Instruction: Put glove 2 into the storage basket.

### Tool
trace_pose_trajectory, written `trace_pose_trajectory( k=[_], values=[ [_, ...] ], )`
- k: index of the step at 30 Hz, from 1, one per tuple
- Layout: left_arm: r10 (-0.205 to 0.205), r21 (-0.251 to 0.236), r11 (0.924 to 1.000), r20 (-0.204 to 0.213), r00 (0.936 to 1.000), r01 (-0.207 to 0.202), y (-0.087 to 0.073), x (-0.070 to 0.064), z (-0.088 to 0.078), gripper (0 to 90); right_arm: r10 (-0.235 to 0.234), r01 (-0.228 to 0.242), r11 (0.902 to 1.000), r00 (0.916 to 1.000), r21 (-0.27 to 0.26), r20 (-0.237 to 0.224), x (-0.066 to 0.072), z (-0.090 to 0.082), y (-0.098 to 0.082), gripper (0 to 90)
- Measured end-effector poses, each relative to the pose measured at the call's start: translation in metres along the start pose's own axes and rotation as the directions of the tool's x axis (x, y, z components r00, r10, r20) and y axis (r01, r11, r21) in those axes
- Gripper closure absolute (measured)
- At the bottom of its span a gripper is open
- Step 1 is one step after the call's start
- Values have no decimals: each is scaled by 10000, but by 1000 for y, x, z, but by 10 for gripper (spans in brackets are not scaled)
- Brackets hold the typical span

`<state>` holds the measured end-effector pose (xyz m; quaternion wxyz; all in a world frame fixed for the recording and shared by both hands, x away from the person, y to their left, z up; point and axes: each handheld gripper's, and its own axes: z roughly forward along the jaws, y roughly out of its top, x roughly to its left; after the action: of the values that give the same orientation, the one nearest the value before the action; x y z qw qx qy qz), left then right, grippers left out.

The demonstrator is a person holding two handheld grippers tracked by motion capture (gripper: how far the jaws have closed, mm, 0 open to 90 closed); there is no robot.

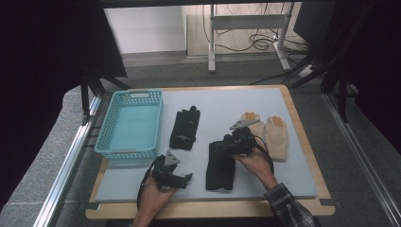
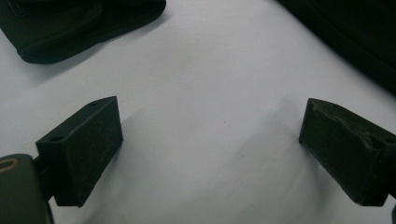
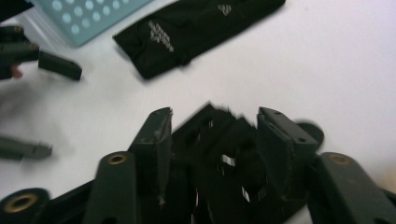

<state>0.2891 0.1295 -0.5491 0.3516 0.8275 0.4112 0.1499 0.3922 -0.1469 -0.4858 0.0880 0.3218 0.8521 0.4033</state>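
Pale grey matting (image 1: 293,156) covers our wooden-edged table, and we work from its near edge outward. Nearest to us, our left hand (image 1: 153,196) holds the left gripper (image 1: 185,179) low over a bare patch of the mat; in the left gripper view its two black jaws stand spread wide with nothing but mat between them, and a corner of dark fabric shows at the upper left.

Just to the right lies the nearer black fabric glove (image 1: 221,165), flat on the mat with its cuff toward us. Our right hand (image 1: 255,163) brings the right gripper (image 1: 226,147) down over this glove's finger end. In the right gripper view (image 3: 212,135) the jaws are parted, one on each side of the black fabric; we see the cloth between them, though the blur keeps us from telling whether the pads touch it. They do not look pinched together.

Farther out, near the middle of the mat, the second black fabric glove with small white print (image 1: 185,128) lies apart from the first. To the right, just beyond our right gripper, a pair of cream knitted gloves with orange fingertips (image 1: 274,135) rests side by side. At the far left stands the turquoise perforated plastic basket (image 1: 106,137), partly off the mat's edge.
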Motion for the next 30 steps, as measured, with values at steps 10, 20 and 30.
trace_pose_trajectory(
  k=[10,20,30],
  values=[
    [0,9,10000,1,10000,0,0,0,0,64,-441,442,9988,9990,188,-66,1,47,39,499],
    [-12,0,10000,14,10000,12,0,0,0,64,-646,652,9968,9978,461,-137,6,97,73,497],
    [-29,-21,10000,11,10000,29,0,0,0,64,-784,712,9894,9955,1268,529,12,156,86,376]
  ],
)
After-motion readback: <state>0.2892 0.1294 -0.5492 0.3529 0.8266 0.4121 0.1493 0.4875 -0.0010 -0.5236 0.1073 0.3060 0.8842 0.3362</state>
